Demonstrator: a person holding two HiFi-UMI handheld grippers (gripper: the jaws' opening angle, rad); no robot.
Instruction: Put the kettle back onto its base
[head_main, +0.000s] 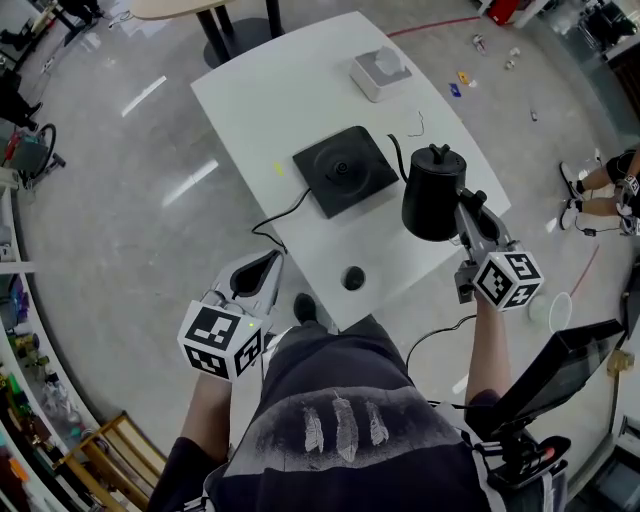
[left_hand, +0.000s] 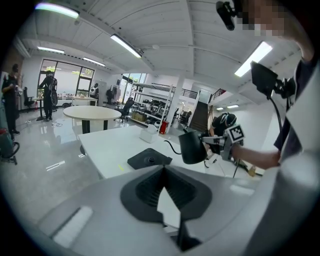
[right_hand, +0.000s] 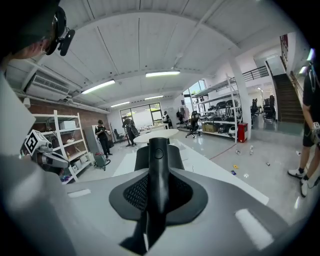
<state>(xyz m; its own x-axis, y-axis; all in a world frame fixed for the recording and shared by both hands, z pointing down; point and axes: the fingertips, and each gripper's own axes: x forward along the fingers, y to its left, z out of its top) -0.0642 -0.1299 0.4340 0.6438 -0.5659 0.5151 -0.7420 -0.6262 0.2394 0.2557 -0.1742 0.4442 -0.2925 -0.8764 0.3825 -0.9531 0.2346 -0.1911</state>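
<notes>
A black gooseneck kettle (head_main: 430, 203) hangs in the air over the table's right side, to the right of its flat black square base (head_main: 341, 168), which lies bare on the white table (head_main: 260, 90). My right gripper (head_main: 466, 207) is shut on the kettle's handle (right_hand: 159, 187), and the kettle body (right_hand: 155, 156) fills the space ahead of the jaws. My left gripper (head_main: 268, 266) hovers at the table's near left edge, shut and holding nothing. From the left gripper view, the kettle (left_hand: 193, 147) shows raised to the right of the base (left_hand: 149, 159).
A white box-shaped device (head_main: 380, 70) sits at the table's far end. A small black round object (head_main: 353, 278) lies near the front edge. The base's cable (head_main: 280, 215) runs off the left side. A screen on a stand (head_main: 560, 365) is at my right.
</notes>
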